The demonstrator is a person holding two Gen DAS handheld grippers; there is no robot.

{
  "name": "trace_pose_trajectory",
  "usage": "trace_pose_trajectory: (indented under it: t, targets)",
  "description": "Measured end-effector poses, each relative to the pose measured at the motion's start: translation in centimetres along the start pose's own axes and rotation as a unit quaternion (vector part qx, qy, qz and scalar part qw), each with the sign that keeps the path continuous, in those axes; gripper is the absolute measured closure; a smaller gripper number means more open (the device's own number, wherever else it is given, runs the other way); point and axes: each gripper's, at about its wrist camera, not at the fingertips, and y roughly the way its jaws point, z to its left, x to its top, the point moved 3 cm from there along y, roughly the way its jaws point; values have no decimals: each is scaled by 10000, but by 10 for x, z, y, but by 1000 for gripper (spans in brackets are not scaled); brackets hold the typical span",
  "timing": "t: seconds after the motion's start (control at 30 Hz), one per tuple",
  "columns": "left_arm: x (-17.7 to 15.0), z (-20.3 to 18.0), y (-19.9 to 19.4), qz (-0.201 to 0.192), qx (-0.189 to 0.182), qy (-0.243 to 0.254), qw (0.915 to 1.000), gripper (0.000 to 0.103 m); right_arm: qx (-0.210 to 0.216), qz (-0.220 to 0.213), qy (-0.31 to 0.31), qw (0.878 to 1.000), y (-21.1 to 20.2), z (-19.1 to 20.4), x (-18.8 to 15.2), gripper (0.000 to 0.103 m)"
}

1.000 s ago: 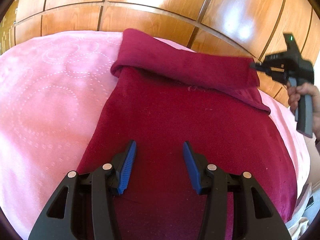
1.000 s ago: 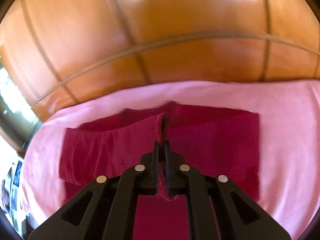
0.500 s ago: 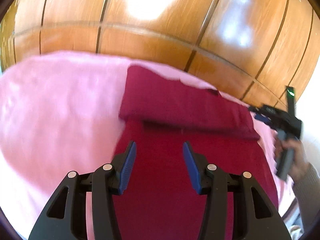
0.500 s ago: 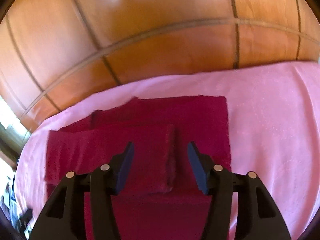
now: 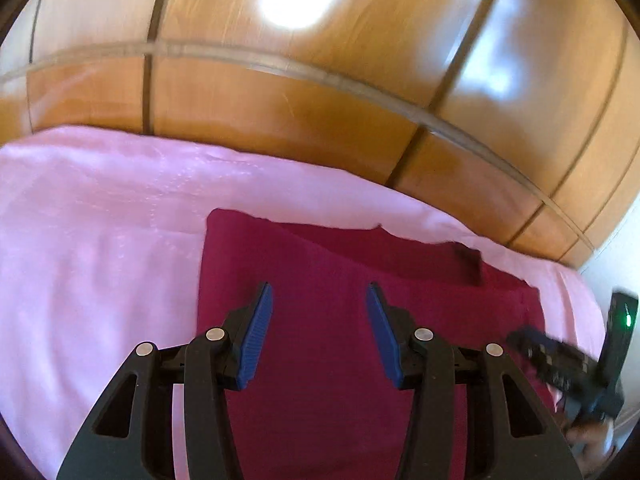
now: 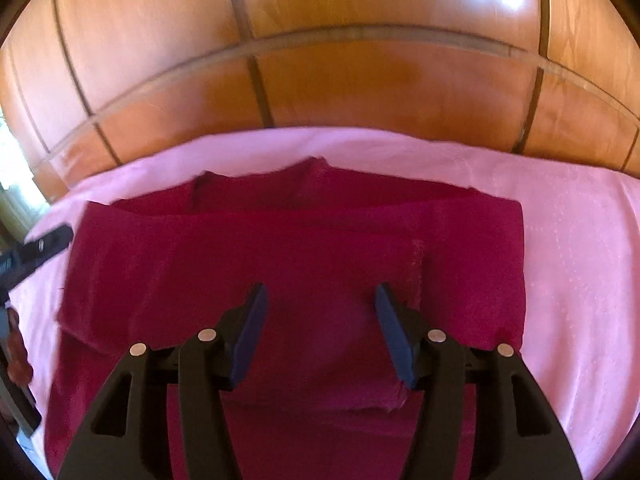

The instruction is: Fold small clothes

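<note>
A dark red garment (image 5: 328,340) lies flat on a pink bedspread (image 5: 100,240), with its far part folded over onto itself. It also shows in the right wrist view (image 6: 320,272), where the folded layer ends at an edge near my fingers. My left gripper (image 5: 319,308) is open and empty above the garment. My right gripper (image 6: 319,308) is open and empty above the folded layer. The right gripper also shows at the right edge of the left wrist view (image 5: 560,364). The left gripper shows at the left edge of the right wrist view (image 6: 36,252).
A glossy wooden panelled headboard (image 5: 280,92) stands behind the bed and also fills the top of the right wrist view (image 6: 360,80). The pink bedspread (image 6: 572,260) extends on both sides of the garment.
My right gripper has let go of the red cloth and opened, and the folded part now lies flat. Both grippers have drawn back and up from the garment.
</note>
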Motion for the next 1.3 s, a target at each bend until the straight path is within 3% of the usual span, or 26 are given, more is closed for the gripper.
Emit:
trace_pose_trajectory:
  t: [0.07, 0.13, 0.23, 0.3, 0.37, 0.4, 0.47, 0.57, 0.6, 0.73, 0.8, 0.83, 0.97, 1.1, 1.3]
  targets:
    - [1, 14, 24, 213, 268, -137, 9993, 55, 34, 80, 102, 9999, 11, -7, -8, 45]
    - [-5, 34, 50, 495, 564, -278, 9968, 63, 8, -19, 55, 10000, 15, -6, -12, 45]
    - [-10, 45, 49, 344, 449, -319, 9979, 67, -115, -49, -4, 9999, 16, -2, -13, 44]
    - [-12, 41, 43, 348, 654, -88, 9972, 67, -144, -62, -26, 9999, 17, -2, -13, 44]
    - [-16, 35, 30, 362, 883, 60, 9954, 61, -158, -70, -33, 9998, 16, 0, -13, 44]
    - [-20, 32, 17, 327, 926, 105, 9951, 53, -139, -78, -18, 9999, 17, -1, -13, 43]
    - [-29, 27, -4, 199, 954, 113, 9952, 50, -110, -43, -22, 9999, 13, 1, -10, 41]
    - [-50, 17, -37, -3, 839, 309, 9960, 50, -66, -263, -31, 9996, -13, 9, -11, 23]
    - [-61, 14, -43, 13, 858, 431, 9954, 50, -54, -317, -59, 9995, -17, 12, -12, 22]
    - [-91, 18, -25, 475, 1308, 623, 9883, 50, -167, -164, -172, 9996, -24, 17, -35, 22]
    - [-93, 19, -18, 473, 1478, 672, 9856, 42, -303, 163, -165, 9993, -8, 14, -44, 21]
    - [-92, 21, -16, 507, 1539, 655, 9846, 39, -248, 127, -93, 9996, -5, 11, -46, 20]
    - [-91, 33, -21, 571, 1400, 140, 9884, 38, -220, 175, -20, 9996, -9, 10, -42, 17]
    - [-104, 26, -51, 416, 1380, 142, 9895, 38, -123, 69, -41, 9999, -33, 13, -50, 10]
    - [-140, 19, -96, 336, 1184, 180, 9922, 38, -117, 257, -71, 9996, -67, 4, -97, 8]
